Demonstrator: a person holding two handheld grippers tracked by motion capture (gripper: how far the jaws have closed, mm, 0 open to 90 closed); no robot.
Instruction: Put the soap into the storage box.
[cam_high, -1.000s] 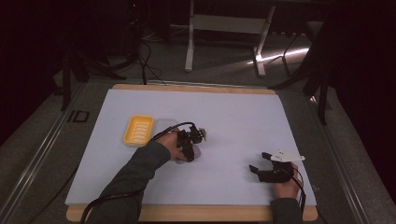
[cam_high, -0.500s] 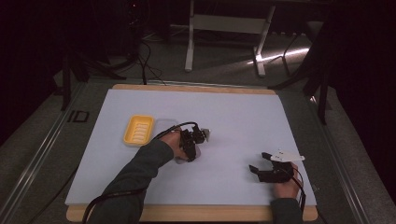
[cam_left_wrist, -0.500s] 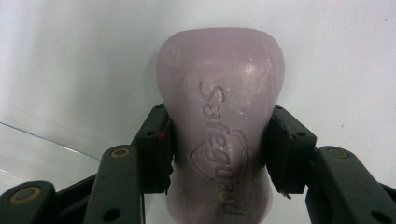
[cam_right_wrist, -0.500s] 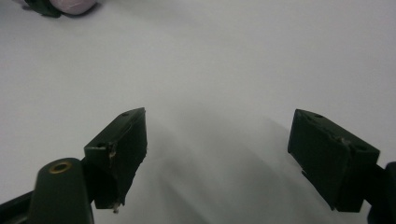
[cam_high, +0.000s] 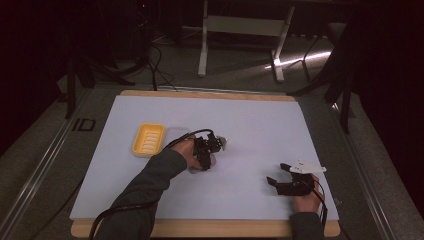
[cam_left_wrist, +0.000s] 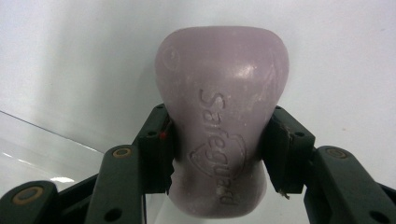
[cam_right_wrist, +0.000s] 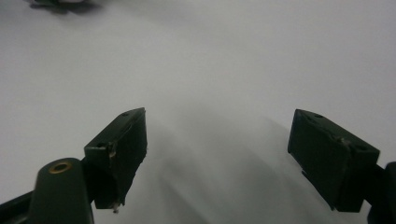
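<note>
Lilac soap (cam_left_wrist: 221, 116), a waisted bar stamped with a brand word, sits clamped between the 2 jaws of the left gripper (cam_left_wrist: 219, 149), which press on its narrow middle, probably because the pinched shape keeps it from slipping out. In the high view the left gripper (cam_high: 206, 150) is near the middle of the white table cover (cam_high: 250, 125), with the bar under its tip, too small there to tell whether it rests on the cover or hangs just above it. A yellow soap dish (cam_high: 148, 139) lies just to its left, a likely place for the bar. The right gripper (cam_high: 290, 181) waits at the near right, well apart; its jaws stand wide apart with nothing between them, hovering over bare cover (cam_right_wrist: 224, 74), seemingly kept out of the way.
</note>
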